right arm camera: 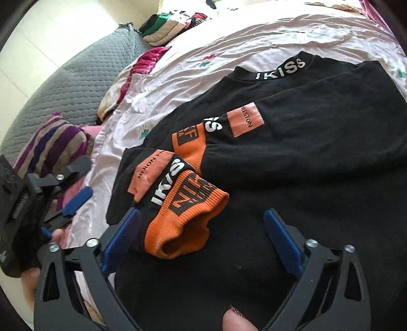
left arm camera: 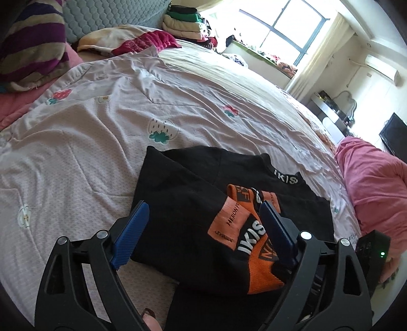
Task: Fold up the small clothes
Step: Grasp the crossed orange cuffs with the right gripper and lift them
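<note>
One black sweatshirt (right arm camera: 318, 142) lies on the bed's pale printed sheet (left arm camera: 101, 132), both sleeves folded across its front.
Orange cuffs (right arm camera: 188, 216) overlap mid-chest; left claw (left arm camera: 206, 224) and right claw (right arm camera: 203, 236) both hover spread apart, gripping nothing.

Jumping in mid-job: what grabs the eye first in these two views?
The black sweatshirt with IKISS on its collar lies on the pale flowered bedsheet, both sleeves folded across its front. Their orange cuffs sit nearest the right gripper, jaws open around the nearer one. A stack of folded clothes sits far back.
</note>
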Motion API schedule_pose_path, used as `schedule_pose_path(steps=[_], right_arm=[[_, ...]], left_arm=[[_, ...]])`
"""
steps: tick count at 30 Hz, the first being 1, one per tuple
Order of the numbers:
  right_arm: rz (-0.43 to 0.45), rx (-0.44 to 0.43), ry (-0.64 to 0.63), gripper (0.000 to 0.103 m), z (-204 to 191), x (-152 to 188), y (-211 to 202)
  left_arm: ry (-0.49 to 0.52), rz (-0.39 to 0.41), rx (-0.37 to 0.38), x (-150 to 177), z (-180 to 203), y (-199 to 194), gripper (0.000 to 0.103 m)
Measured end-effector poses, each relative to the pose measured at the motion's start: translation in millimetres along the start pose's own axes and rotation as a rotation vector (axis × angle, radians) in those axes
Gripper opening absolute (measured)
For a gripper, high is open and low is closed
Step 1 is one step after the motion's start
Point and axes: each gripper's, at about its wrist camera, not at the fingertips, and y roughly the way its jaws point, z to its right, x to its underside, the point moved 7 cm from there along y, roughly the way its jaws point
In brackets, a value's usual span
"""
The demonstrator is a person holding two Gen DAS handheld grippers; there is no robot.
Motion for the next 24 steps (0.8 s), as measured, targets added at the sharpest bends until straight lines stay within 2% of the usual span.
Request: schedule_pose_path(steps=[3, 4, 6, 7, 8, 15, 18, 19, 21, 24], right_arm=[[-0.016, 0.008, -0.01, 0.062, -1, -1, 10], [-0.015, 0.009, -0.019, 0.049, -4, -1, 12], [-0.008, 0.008, -0.039, 0.035, -8, -3, 14], [-0.003, 0.0, -0.056, 0.018, -11, -4, 13], [-0.002, -0.022, -0.079, 0.009, -17, -5, 13], [0.05, -0.013, -0.213, 0.006, -42, -20, -3], [0.093, -0.016, -0.262, 0.006, -49, -38, -20], [0.108, -0.016, -0.275, 0.006, -51, -44, -26], [0.131, -0.007, -0.299, 0.006, -54, -54, -34], [0.179, 0.021, -0.338, 0.005, -56, -72, -52]], left_arm=[[-0.005, 0.003, 0.001, 0, -2, -2, 0.081], [-0.007, 0.003, 0.002, -1, -2, -1, 0.081], [-0.013, 0.005, -0.002, -1, -4, -2, 0.081], [-0.015, 0.005, -0.002, -1, -5, -2, 0.081], [-0.019, 0.005, -0.004, -2, -6, -2, 0.081], [-0.04, 0.022, -0.011, -6, -10, -6, 0.081], [-0.05, 0.033, -0.017, -8, -14, -9, 0.081], [-0.053, 0.036, -0.019, -9, -15, -10, 0.082], [-0.061, 0.039, -0.025, -11, -18, -10, 0.092], [-0.066, 0.047, -0.031, -12, -22, -12, 0.092]])
